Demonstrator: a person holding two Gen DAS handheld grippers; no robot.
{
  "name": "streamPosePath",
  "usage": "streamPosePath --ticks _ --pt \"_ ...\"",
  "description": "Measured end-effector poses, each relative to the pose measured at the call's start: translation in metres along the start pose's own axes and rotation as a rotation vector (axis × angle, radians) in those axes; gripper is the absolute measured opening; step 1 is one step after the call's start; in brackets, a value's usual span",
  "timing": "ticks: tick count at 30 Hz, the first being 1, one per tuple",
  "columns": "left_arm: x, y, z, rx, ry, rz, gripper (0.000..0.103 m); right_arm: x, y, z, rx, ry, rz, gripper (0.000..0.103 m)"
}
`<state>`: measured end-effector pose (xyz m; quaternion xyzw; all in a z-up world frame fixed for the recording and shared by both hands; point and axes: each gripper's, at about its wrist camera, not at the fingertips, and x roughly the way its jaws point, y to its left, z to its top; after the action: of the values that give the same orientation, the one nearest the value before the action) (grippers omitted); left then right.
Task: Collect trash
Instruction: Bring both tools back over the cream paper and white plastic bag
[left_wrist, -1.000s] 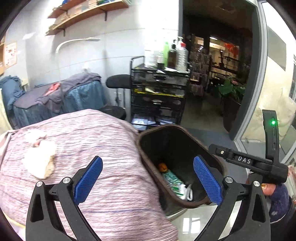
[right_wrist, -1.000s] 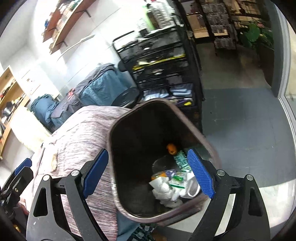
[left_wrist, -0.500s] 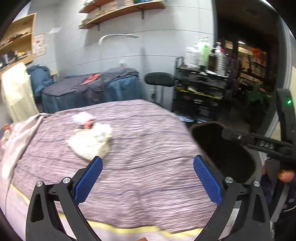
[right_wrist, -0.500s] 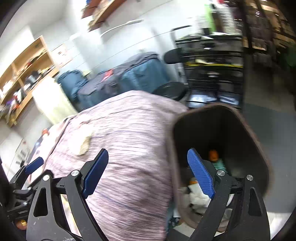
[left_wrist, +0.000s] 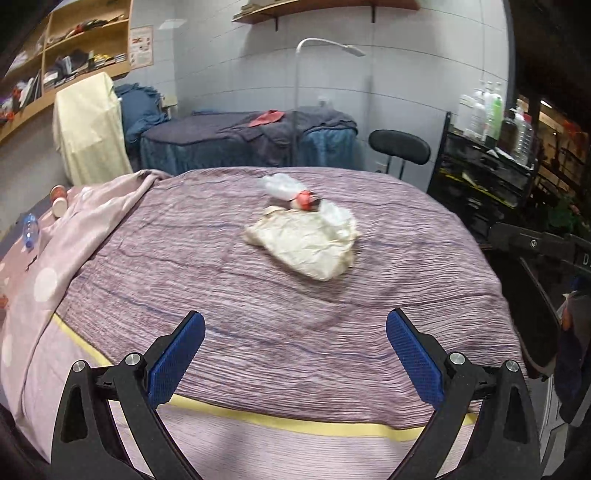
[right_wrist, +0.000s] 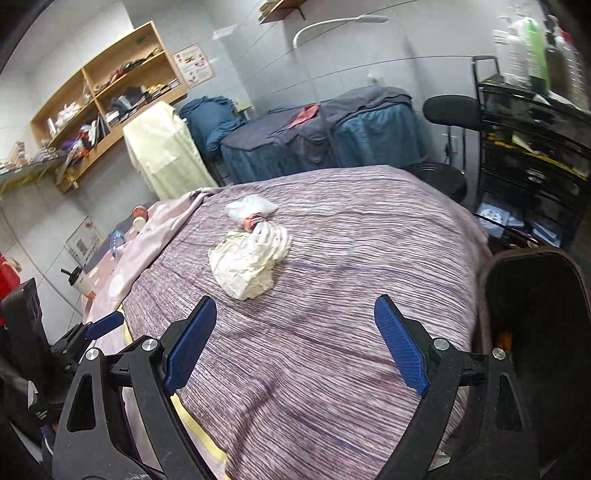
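Outstanding: crumpled paper (left_wrist: 308, 245), clear plastic bag (right_wrist: 248, 207) and what is possibly a small red wrapper (left_wrist: 306, 199) heaped mid-bedspread (left_wrist: 258, 314); bin (right_wrist: 535, 295) partly filled alongside; left gripper (left_wrist: 293, 358) and right gripper (right_wrist: 293, 345) held agape, empty.

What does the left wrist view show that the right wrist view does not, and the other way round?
Only the left wrist view: the right gripper's black body at the right edge.

Only the right wrist view: the dark bin beside the bed, something orange inside, and a lidded cup at the left.

Both: the striped bed cover, the crumpled paper with the clear plastic bag behind it, and open, empty jaws on each view's own gripper.
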<state>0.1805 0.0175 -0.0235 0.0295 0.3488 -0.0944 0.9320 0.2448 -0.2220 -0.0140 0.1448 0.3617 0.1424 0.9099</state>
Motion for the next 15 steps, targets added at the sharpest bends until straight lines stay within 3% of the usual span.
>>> streamPosePath --ticks 9,15 --pt "0.026 0.024 0.008 -0.016 0.061 -0.001 0.097 0.081 0.045 0.035 -0.108 0.087 0.066 0.086" --pt "0.053 0.023 0.014 0.001 0.109 -0.027 0.097 0.149 0.066 0.072 -0.2 0.112 0.06 0.086"
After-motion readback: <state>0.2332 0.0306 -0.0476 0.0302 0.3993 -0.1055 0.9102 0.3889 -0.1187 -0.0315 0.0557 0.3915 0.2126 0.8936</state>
